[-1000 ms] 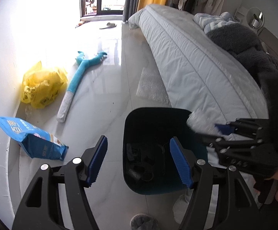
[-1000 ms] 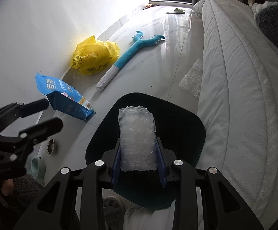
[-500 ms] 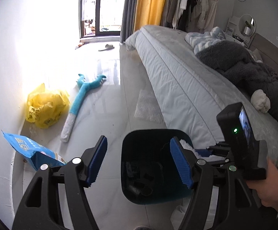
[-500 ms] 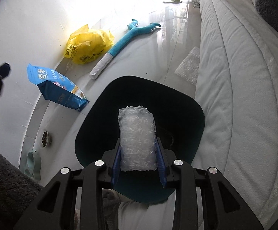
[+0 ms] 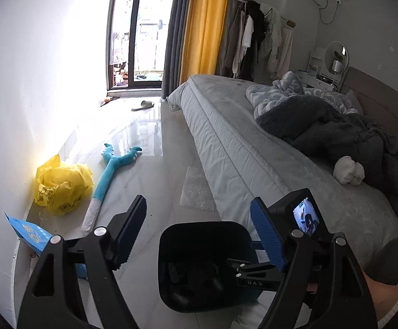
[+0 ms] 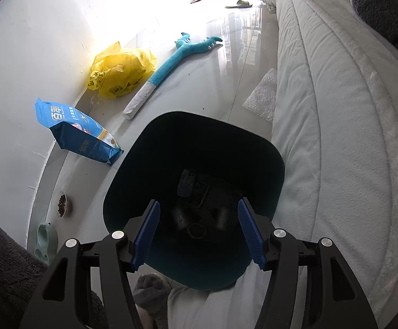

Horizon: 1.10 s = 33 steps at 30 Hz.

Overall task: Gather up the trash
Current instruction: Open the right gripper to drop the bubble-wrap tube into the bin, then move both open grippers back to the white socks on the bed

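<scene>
A dark teal bin (image 6: 199, 142) stands on the floor beside the bed, with dark trash at its bottom (image 6: 193, 189). My right gripper (image 6: 199, 233) is open and empty above the bin's mouth. My left gripper (image 5: 199, 233) is open and empty, above the bin (image 5: 199, 235) in the left wrist view. The right gripper's body (image 5: 295, 219) shows at the bin's right rim there. A sheet of bubble wrap (image 5: 197, 189) lies on the floor against the bed; it also shows in the right wrist view (image 6: 263, 96).
A yellow plastic bag (image 6: 119, 71), a blue pet-food bag (image 6: 75, 134) and a blue plush toy (image 6: 171, 63) lie along the wall. Pet bowls (image 6: 61, 205) sit near the wall. The bed (image 6: 336, 109) runs along the right. A slipper (image 5: 143, 105) lies by the balcony door.
My right gripper has opened and the roll of bubble wrap it held has left its jaws. The right gripper has lowered over the bin. My left gripper has tilted upward.
</scene>
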Motion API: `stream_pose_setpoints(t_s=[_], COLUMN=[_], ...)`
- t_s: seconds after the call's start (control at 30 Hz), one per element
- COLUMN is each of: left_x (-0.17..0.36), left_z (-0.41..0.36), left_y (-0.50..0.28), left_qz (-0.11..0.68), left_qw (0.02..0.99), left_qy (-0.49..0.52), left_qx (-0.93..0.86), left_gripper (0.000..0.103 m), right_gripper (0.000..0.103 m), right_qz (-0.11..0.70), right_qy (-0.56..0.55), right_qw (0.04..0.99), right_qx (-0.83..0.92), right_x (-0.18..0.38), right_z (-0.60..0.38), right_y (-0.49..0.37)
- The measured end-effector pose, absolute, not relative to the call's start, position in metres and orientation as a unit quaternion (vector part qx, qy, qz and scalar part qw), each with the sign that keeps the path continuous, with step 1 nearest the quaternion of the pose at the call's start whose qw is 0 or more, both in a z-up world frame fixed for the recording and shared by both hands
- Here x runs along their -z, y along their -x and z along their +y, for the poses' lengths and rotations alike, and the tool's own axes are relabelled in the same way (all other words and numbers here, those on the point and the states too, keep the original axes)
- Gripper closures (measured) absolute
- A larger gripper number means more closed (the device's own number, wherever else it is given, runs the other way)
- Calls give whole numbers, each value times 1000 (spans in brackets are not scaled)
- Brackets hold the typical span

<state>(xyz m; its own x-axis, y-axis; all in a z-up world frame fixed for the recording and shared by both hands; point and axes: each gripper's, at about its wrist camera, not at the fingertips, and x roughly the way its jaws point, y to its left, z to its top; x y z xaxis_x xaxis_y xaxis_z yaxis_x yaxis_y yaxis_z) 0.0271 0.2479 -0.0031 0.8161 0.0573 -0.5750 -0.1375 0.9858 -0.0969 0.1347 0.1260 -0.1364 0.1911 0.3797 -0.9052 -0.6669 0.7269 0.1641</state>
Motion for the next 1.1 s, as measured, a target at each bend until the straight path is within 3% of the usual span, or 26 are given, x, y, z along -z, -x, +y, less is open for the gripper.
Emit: stream_pose_setpoints(t_s=[0.4, 1.1], left_x=[-29, -36], left_z=[207, 116], left_y=[-24, -79], left_qz=[262, 256], left_qw=[963, 965], left_qy=[47, 25], left_qx=[-32, 57], left_gripper=[21, 21], right_gripper=[32, 30], right_qz=[433, 373], right_qy=[121, 61], right_qw=[819, 888], right_qx=[-357, -261], right_x=[61, 5], right_z=[86, -90], right_y=[-123, -153])
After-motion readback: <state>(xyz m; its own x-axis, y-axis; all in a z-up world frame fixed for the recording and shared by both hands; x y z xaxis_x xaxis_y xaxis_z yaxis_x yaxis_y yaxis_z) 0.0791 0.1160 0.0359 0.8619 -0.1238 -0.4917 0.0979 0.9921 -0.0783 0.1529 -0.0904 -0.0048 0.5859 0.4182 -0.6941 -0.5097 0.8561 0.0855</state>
